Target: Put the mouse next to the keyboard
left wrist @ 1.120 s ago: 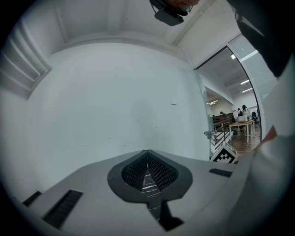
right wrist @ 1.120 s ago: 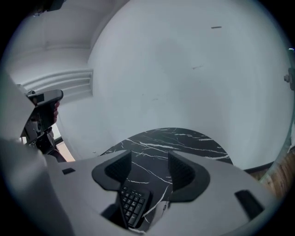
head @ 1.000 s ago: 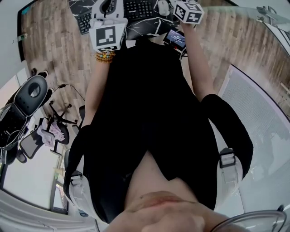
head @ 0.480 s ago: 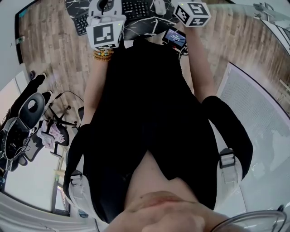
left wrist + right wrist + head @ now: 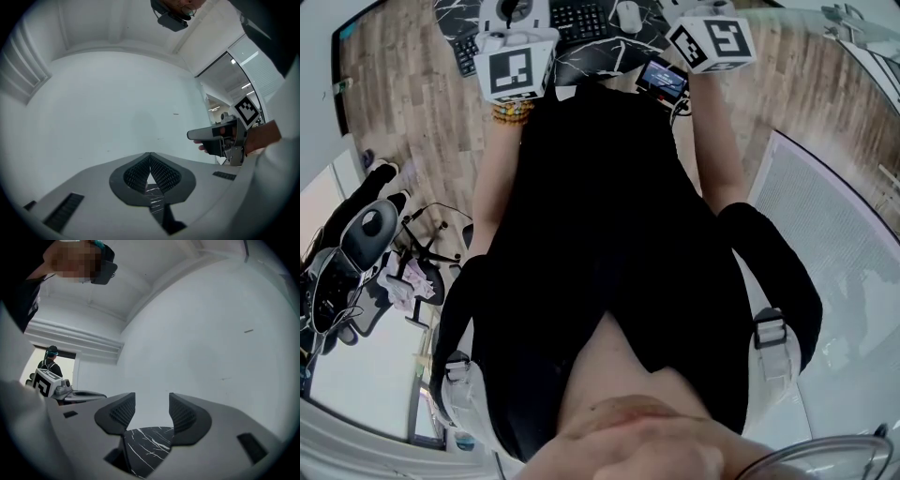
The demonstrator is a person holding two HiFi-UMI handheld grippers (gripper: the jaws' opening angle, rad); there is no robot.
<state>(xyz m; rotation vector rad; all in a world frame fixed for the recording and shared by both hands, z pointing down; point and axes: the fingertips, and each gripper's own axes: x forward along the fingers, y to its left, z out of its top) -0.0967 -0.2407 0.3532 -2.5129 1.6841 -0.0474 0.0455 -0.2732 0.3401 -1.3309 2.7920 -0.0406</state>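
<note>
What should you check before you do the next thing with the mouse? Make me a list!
1. Mouse lies on the desk: ok.
2. Mouse beside the keyboard: ok, just past its right end in the head view.
3. Gap between them: cannot tell, too small.
4. Right gripper empty: ok, jaws apart, just closed a little, nothing between them.
5. Left gripper empty: ok, jaws together on nothing.

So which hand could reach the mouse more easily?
Probably the right gripper: the mouse lies right of the keyboard, on its side, and its fingers, just closing slightly, stand apart and empty. The left gripper's fingers are together.
</note>
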